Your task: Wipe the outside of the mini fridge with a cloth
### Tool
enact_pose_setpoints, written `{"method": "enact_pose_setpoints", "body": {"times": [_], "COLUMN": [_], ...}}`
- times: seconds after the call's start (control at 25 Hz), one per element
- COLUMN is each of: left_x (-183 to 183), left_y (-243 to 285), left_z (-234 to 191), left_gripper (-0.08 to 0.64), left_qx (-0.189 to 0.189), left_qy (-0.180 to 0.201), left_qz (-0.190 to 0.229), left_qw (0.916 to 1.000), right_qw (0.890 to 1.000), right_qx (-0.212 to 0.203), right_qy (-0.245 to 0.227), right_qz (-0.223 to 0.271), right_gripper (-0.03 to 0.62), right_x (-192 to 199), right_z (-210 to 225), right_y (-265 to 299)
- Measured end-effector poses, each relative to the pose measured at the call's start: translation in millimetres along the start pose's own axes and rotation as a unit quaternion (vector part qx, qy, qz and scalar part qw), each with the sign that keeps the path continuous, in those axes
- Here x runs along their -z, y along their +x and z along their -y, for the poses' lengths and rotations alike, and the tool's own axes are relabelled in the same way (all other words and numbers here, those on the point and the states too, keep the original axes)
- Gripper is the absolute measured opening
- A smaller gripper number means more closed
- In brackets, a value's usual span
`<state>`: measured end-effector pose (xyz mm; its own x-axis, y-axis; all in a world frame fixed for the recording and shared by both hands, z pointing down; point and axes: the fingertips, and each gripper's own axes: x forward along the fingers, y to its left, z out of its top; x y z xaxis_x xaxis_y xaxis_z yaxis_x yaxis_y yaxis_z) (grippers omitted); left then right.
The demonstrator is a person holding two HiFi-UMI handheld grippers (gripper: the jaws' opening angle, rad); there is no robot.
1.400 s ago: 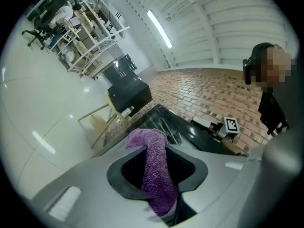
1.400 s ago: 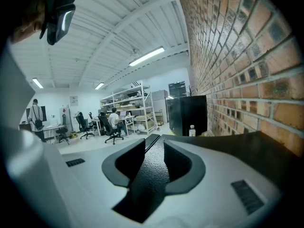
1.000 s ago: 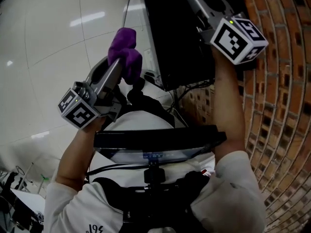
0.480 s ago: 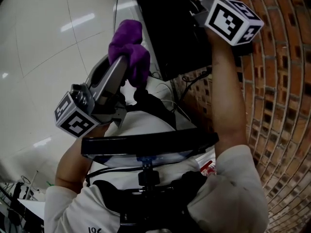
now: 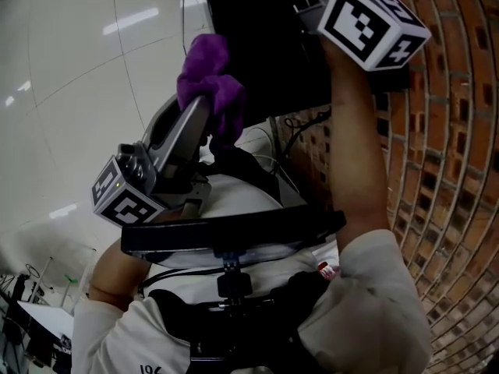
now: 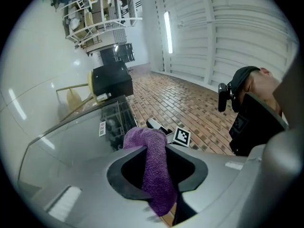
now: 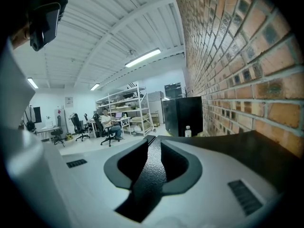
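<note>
Your left gripper (image 5: pixel 199 112) is clamped on the purple cloth (image 5: pixel 209 78), which is raised just beside the left face of the black fridge (image 5: pixel 257 45). Your right gripper (image 7: pixel 151 156) is closed by the brick wall (image 5: pixel 448 170), apparently pinching a thin fridge edge.

Brick wall (image 5: pixel 452 170), glossy pale floor (image 5: pixel 70 92), metal shelving (image 7: pixel 124 100), seated person (image 7: pixel 107 122), small bottle (image 7: pixel 188 132)

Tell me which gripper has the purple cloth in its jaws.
The left gripper: a purple cloth is clamped between its jaws. The right gripper grips only the black edge of the mini fridge.
</note>
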<state>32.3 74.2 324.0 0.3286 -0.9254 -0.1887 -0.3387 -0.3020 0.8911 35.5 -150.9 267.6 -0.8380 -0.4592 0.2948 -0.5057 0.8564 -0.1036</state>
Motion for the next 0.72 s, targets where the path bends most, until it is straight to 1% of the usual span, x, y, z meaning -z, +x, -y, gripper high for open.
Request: {"method": "enact_pose_setpoints", "body": {"times": [0.12,0.24,0.44,0.56,0.72], "left_x": [3,9,18,23,28], "left_y": [1,-2,-8,-11,-13], "left_z": [-3,-12,-32,-38,-42], "left_gripper": [0.106,0.107,0.107,0.107,0.107], "left_qx": [-0.008,-0.026,-0.055,-0.061,-0.064], "left_qy": [0.003,0.003,-0.027,-0.037,-0.041], "left_qz": [0.009,0.016,0.026,0.028,0.028], "left_qw": [0.9999,0.9995,0.9978,0.997,0.9967], "right_qw": [1.0,1.0,1.0,1.0,1.0], "right_qx": [-0.003,-0.007,-0.008,-0.008,-0.01], "right_qy": [-0.001,-0.001,-0.003,-0.004,-0.004], "right_qz": [-0.001,-0.005,-0.006,-0.005,-0.005], "right_gripper": [0.078,0.078,0.079,0.079,0.078], "right_x": [1,3,2,1,0], "right_z": [-1,-2,-3,-3,-5], "right_y": [0,1,1,1,1]}}
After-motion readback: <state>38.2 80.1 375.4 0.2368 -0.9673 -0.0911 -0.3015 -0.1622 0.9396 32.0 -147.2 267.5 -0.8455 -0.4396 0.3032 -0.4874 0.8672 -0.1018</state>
